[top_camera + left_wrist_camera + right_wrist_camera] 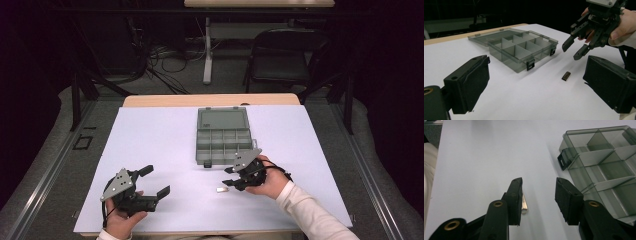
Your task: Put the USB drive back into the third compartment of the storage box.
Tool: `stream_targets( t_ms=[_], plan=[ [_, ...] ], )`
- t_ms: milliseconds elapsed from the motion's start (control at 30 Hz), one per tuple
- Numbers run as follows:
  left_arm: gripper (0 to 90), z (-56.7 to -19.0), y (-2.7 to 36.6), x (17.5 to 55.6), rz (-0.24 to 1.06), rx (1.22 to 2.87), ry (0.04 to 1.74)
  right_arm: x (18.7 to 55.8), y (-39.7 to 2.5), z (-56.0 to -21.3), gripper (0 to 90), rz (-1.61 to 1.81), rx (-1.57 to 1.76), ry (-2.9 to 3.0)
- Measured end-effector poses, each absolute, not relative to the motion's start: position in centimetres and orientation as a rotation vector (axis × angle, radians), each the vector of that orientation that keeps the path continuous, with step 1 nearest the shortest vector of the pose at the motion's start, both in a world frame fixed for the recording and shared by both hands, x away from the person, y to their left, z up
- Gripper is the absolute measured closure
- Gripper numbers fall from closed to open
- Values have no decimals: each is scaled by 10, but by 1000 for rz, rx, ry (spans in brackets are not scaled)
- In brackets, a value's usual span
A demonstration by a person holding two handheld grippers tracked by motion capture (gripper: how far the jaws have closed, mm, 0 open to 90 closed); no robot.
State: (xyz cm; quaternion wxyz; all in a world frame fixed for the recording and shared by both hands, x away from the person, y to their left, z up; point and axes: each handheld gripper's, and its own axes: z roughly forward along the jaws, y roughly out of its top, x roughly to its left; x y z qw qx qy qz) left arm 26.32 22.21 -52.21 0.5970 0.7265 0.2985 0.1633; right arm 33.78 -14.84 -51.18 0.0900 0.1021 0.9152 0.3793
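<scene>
the small metal clip lies on the table near its front edge, not yet picked up; the right gripper hovers released beside it, the compartment box open and empty.

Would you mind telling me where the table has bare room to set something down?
The white table is bare left of the open organizer box, and right of it. It is crowded in front of the box, where the right gripper hovers by the small metal piece.
</scene>
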Motion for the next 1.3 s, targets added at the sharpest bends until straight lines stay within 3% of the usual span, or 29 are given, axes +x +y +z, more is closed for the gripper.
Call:
stream_targets(
  t_ms=[1300],
  plan=[
    [69, -523, 222, 264, 374, 1695, 694, 333, -129, -542, 707, 1054, 215, 2802]
  ],
)
